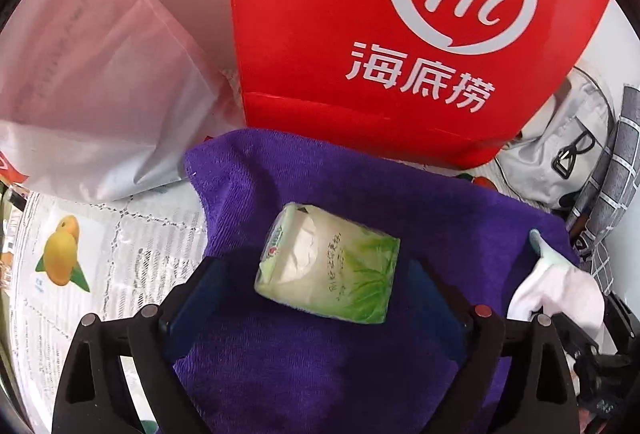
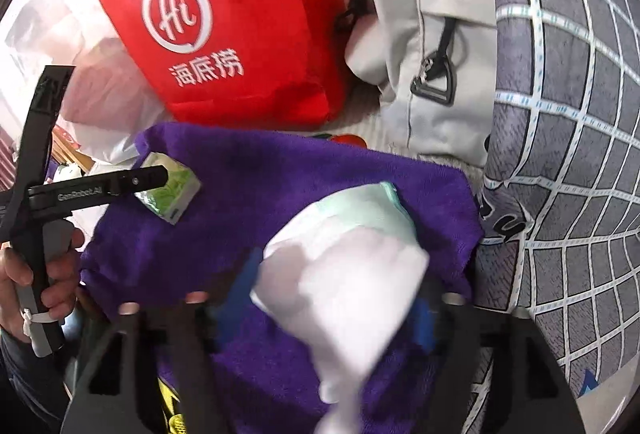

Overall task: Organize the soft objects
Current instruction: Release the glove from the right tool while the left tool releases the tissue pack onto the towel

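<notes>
The tissue pack [image 1: 328, 266] lies on the purple towel [image 1: 360, 186], between the spread fingers of the left gripper [image 1: 316, 298]; the pads are seen standing clear of its sides, so nothing is pinched. In the right wrist view the white sock [image 2: 344, 274] lies across the towel between the jaws of the right gripper [image 2: 332, 298], which are spread too, with no pad seen pressing on it.

The step in hand is judged to be the setting down of both soft things on the towel. It would be done well if each gripper were lifted straight away with the fingers kept wide, so that neither the pack nor the sock is dragged or the towel rucked.

A red paper bag [image 1: 400, 34] stands at 12 o'clock of the pack, a white plastic bag [image 1: 100, 74] at 10 o'clock, and a grey backpack [image 2: 432, 74] at 2 o'clock.

The sock is blurred, and its lower end is cut off by the frame. The right gripper's pads are largely hidden behind it. What lies under the towel cannot be made out.
</notes>
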`<state>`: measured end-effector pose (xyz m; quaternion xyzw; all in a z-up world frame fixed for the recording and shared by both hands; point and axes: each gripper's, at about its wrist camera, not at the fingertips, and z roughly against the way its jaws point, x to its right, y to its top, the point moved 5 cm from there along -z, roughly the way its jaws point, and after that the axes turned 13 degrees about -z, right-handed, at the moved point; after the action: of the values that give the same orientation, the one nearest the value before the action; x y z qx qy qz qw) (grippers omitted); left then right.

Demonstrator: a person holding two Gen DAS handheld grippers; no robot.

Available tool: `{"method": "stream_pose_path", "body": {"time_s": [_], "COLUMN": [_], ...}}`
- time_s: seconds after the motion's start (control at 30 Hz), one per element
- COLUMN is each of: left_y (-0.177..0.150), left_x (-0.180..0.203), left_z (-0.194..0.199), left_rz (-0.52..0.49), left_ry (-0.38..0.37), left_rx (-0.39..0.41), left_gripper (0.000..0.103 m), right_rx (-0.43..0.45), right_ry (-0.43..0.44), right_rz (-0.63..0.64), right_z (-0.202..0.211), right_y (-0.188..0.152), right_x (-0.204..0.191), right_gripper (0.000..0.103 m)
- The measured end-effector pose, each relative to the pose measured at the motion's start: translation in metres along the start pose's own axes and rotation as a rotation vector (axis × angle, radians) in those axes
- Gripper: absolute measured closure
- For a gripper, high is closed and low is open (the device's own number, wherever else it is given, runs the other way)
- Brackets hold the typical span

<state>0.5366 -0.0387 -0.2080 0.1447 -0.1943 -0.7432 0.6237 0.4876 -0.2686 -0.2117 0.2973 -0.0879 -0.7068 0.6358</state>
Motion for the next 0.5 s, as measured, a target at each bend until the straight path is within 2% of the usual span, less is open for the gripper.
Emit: {"method": "stream_pose_path", "body": {"time_s": [0.03,0.33,0.5], "left_y": [-0.001,-0.029,-0.059], "left_x": [-0.001,-0.015,-0.021], "left_z": [0.002,0.062,0.099], "left_rz": [0.000,0.001,-0.010], "left_ry": [0.001,0.018,0.034], "left_rx": [0.002,0.062,0.107], "left_gripper": [0.009,0.009,0.009], "right_rx": [0.003,0.037,0.070], "right_ry": [0.002,-0.087,-0.013], "right_rz": [0.002,-0.008,-0.019], "right_z": [0.003,0.036,0.065], "right_y": [-0.001,-0.023,-0.054], "right_x": [-0.002,-0.015,-0.023], "right_gripper": [0.021,0.016,0.016]}}
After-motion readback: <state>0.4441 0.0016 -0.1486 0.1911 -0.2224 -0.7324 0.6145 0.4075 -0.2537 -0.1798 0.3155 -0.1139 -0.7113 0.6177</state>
